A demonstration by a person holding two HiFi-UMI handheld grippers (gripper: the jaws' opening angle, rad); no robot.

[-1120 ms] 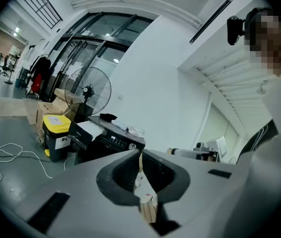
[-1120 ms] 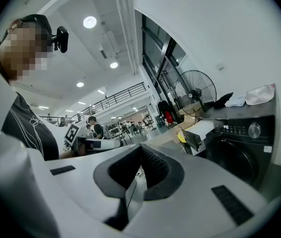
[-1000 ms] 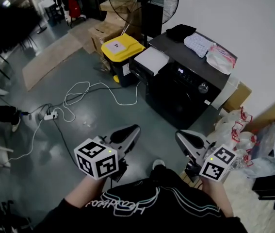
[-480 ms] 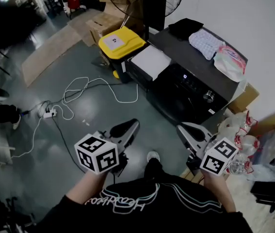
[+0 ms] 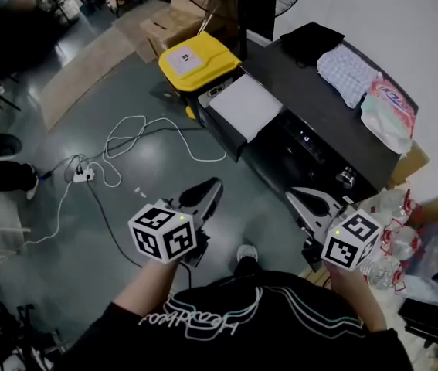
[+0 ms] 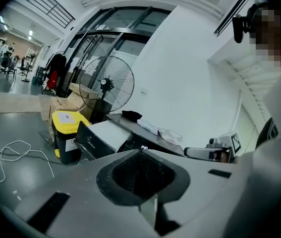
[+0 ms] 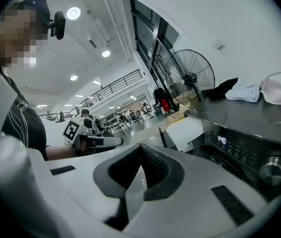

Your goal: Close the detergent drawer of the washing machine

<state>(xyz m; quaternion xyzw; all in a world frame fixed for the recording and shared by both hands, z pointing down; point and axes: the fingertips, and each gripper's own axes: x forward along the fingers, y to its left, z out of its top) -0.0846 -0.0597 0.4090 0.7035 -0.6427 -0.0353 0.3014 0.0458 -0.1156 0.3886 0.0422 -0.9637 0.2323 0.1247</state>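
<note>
Head view, left hand-held gripper and right hand-held gripper closed, empty, detergent drawer stood open, yellow bin beside it, cable lay nearby.

Glossy washing machine, smooth plastic detergent drawer, smooth shiny floor.

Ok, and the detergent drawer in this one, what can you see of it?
The detergent drawer stands pulled well out of the front of the black washing machine, at the end nearest the yellow-lidded bin. Its top shows as a flat white rectangle. Its front panel is dark, with a small pale mark visible in the left gripper view. It sits level. Neither gripper touches it: the left gripper and right gripper are both shut, empty and held short of it.
</note>
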